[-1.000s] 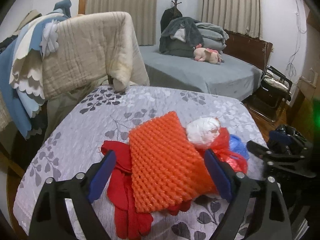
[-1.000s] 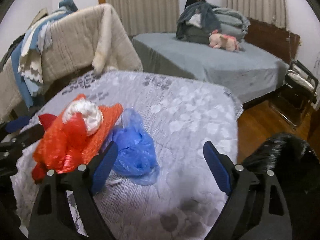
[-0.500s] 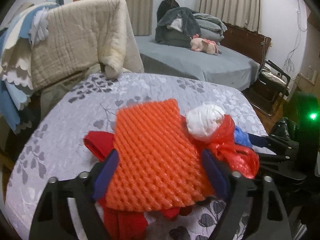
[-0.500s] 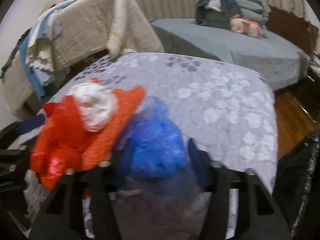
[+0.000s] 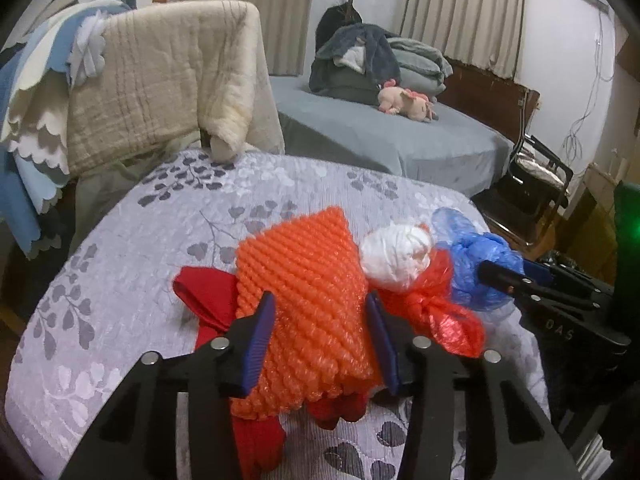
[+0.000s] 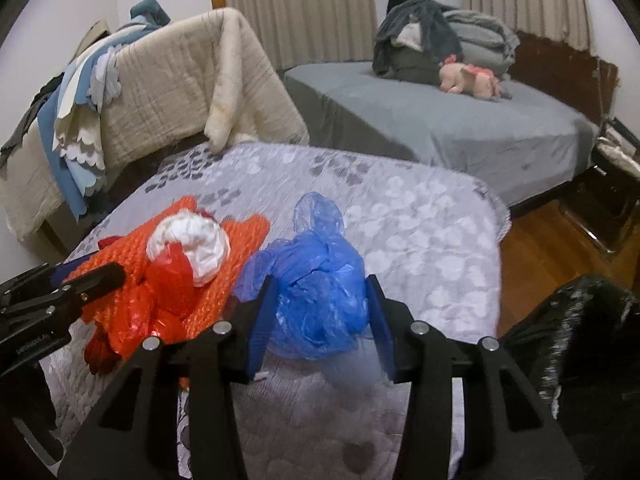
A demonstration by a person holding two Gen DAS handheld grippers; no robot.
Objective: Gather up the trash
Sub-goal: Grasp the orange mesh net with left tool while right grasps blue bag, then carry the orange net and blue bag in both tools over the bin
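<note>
Now we are at the grasp step of trash collection, both hands at once. L gripper (image 5: 320, 334) has its jaws closing round the orange wrap (image 5: 308, 304), pads pressing into its sides so the sheet bunches between them; we read this as a grip nearly made. R gripper (image 6: 320, 322) is likewise closing on the blue bag (image 6: 316, 292), pads touching both flanks of the crumpled plastic.

All the trash lies on the table (image 6: 420, 240), w/ its grey leaf-print cloth, in one cluster near the front edge: orange wrap over a red cloth (image 5: 204, 292), a white wad (image 5: 396, 256) sitting on a red bag (image 5: 440, 312) just beside it, blue bag touching that pile on its R side. A black bag (image 6: 568, 328) shows at the R edge of the R view, below table level; prob. the bin liner, though we cannot tell if its mouth is open.

Next move, as we judge it: finish the squeeze, lift both items clear w/o dragging the white wad or red bag off the table, then carry toward the black bag. Thin plastic may slip or trail.

Vs. one second earlier: both jaw pairs stood wide apart, wrap and blue bag lay flat and untouched; since then each gripper has advanced over its item and narrowed onto it, and the wrap has buckled upward.
</note>
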